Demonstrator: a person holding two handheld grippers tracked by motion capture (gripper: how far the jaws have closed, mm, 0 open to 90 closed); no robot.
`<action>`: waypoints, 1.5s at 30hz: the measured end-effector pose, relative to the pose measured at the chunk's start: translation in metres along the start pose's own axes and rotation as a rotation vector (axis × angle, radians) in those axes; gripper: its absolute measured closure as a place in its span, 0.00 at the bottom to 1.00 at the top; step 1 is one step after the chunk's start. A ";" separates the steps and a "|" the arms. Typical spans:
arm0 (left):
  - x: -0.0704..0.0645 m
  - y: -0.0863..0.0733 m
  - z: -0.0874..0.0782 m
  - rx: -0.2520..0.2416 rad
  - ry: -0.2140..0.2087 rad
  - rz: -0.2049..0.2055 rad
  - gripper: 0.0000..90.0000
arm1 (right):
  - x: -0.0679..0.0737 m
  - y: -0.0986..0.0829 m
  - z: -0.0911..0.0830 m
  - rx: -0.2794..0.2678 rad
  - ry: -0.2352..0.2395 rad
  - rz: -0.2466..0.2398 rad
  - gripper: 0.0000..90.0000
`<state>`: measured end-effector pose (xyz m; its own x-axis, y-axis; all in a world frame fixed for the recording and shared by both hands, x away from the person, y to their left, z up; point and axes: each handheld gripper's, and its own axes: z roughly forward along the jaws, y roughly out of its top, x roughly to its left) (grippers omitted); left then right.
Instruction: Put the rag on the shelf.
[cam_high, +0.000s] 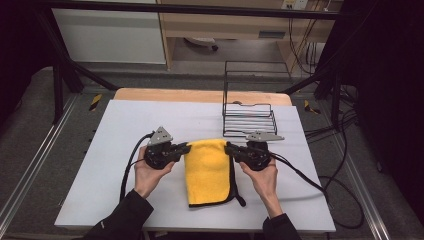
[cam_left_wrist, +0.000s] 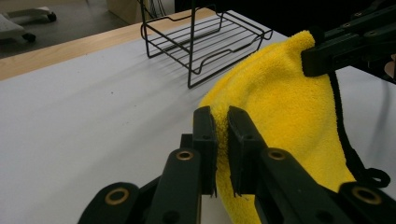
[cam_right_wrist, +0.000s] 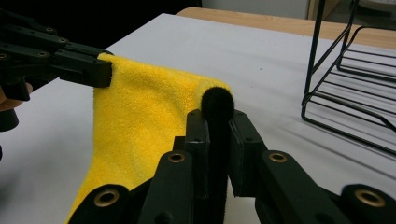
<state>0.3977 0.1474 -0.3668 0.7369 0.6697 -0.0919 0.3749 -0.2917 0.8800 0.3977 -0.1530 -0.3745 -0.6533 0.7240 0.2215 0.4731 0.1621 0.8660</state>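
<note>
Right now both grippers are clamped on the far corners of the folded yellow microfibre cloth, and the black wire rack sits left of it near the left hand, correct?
Not quite. The black wire rack stands beyond the right gripper, on the right side, as the high view shows. The rest holds: left gripper and right gripper are both clamped on the far corners of the folded yellow microfibre cloth.

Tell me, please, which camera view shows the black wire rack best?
The high view: the black wire rack stands whole beyond the yellow terry cloth. The left gripper view shows its lower shelf, top cropped; the right gripper view shows a corner.
</note>
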 end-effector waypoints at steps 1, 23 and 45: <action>-0.001 0.001 -0.001 -0.004 -0.002 0.002 0.92 | 0.001 0.001 -0.001 -0.002 0.000 0.000 0.89; -0.020 0.032 -0.017 -0.094 0.004 0.054 0.92 | 0.014 0.021 -0.038 -0.121 -0.037 -0.059 0.90; -0.026 0.080 -0.017 -0.220 0.019 0.057 0.92 | 0.017 0.055 -0.071 -0.263 -0.118 -0.117 0.90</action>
<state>0.3990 0.1186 -0.2865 0.7416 0.6701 -0.0318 0.1995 -0.1751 0.9641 0.3703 -0.1791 -0.2914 -0.6138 0.7861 0.0728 0.2193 0.0812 0.9723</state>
